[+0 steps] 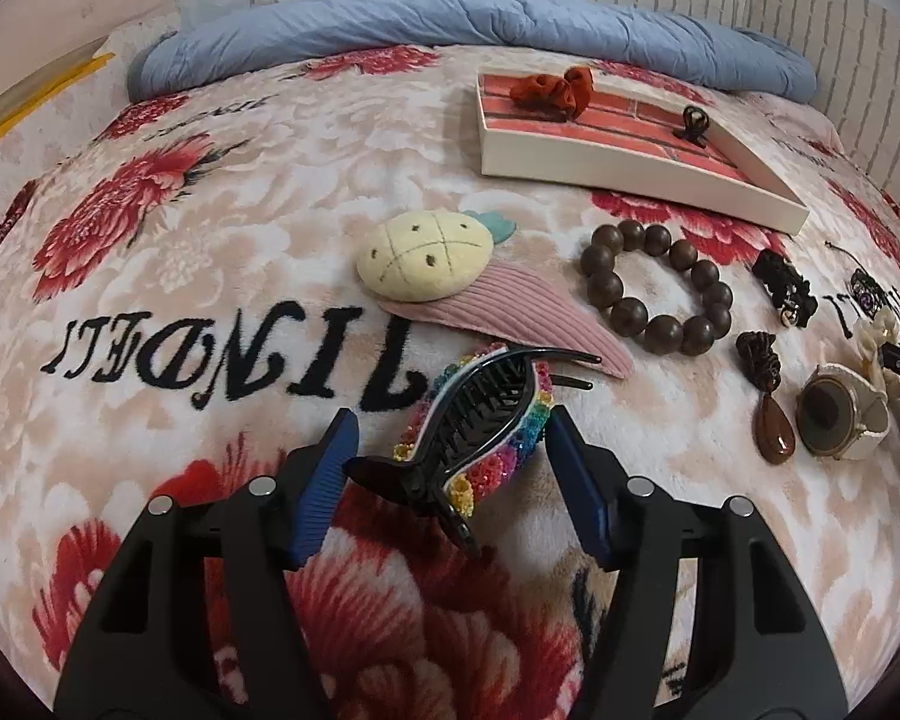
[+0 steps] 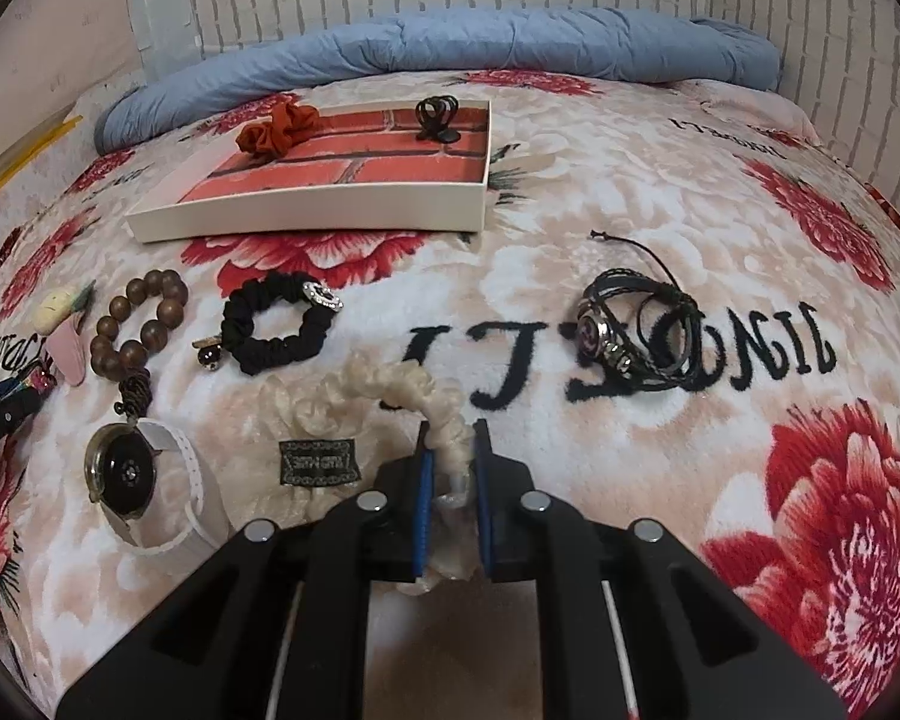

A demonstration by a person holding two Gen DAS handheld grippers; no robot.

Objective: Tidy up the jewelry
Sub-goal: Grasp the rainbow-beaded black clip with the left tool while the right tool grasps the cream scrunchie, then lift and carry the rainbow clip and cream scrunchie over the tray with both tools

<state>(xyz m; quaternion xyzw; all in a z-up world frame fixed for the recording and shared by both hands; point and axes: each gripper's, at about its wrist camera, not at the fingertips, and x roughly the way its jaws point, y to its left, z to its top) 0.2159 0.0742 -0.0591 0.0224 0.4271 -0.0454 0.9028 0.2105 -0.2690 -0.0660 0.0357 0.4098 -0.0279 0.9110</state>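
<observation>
Rainbow hair clip lengthwise between part-open left claw; right claw pinching cream scrunchie.

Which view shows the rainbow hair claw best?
The left wrist view: the rainbow hair claw lies whole between the left gripper's jaws, black teeth visible. The right wrist view catches only a colourful sliver at its left edge.

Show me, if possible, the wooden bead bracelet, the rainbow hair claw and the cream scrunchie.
wooden bead bracelet (image 1: 624,313): left wrist view, lower-left bead.
rainbow hair claw (image 1: 480,414): left wrist view, black teeth.
cream scrunchie (image 2: 450,438): right wrist view, pinched fold.
</observation>
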